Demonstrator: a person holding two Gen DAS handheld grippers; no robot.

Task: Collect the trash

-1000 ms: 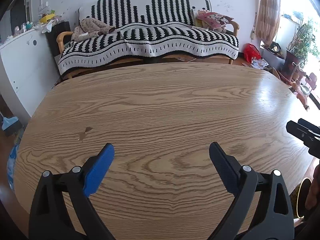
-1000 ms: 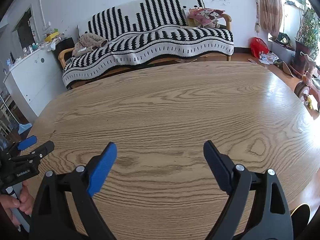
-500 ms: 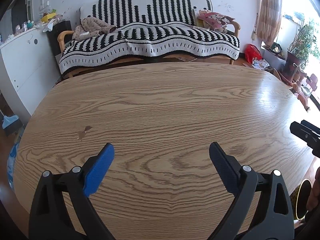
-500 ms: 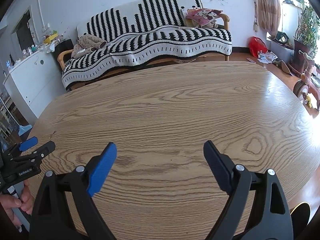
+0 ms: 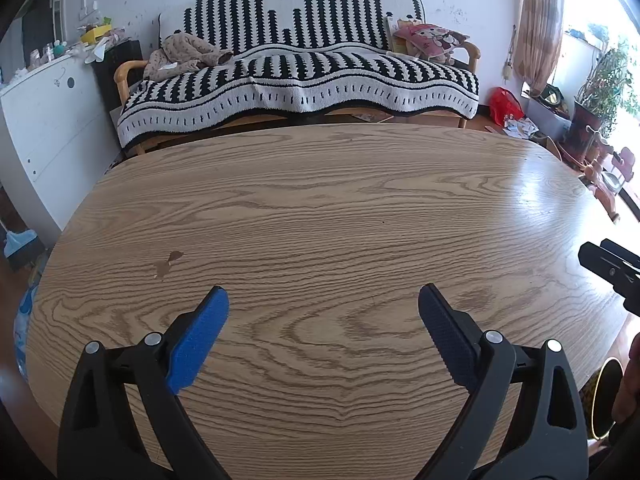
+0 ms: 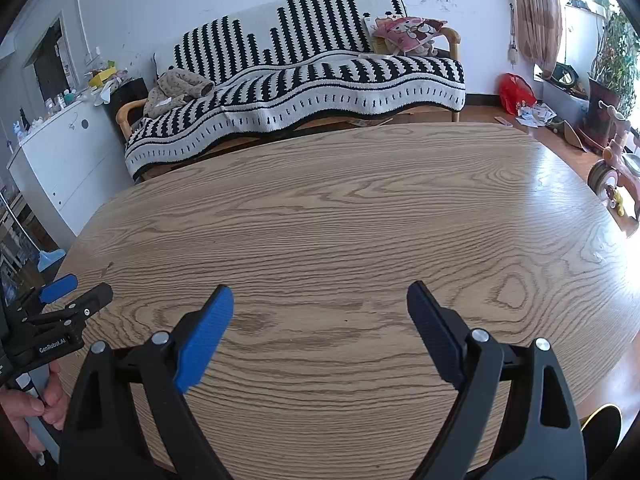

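My left gripper (image 5: 323, 300) is open and empty above the near part of the oval wooden table (image 5: 320, 200). My right gripper (image 6: 320, 300) is open and empty over the same table (image 6: 340, 220). No trash shows on the tabletop in either view. A small brown stain (image 5: 168, 264) marks the table at the left. The right gripper's tip shows at the right edge of the left wrist view (image 5: 608, 266). The left gripper shows at the left edge of the right wrist view (image 6: 66, 304).
A sofa with a black-and-white striped blanket (image 5: 300, 80) stands behind the table. A white cabinet (image 5: 44, 120) is at the left. A red bag (image 5: 506, 106) and scattered papers (image 6: 534, 114) lie on the floor at the right, near plants and a tricycle (image 6: 616, 172).
Both views have shifted slightly; the right gripper's tip sits a little further right in the left wrist view. Both grippers stay open.
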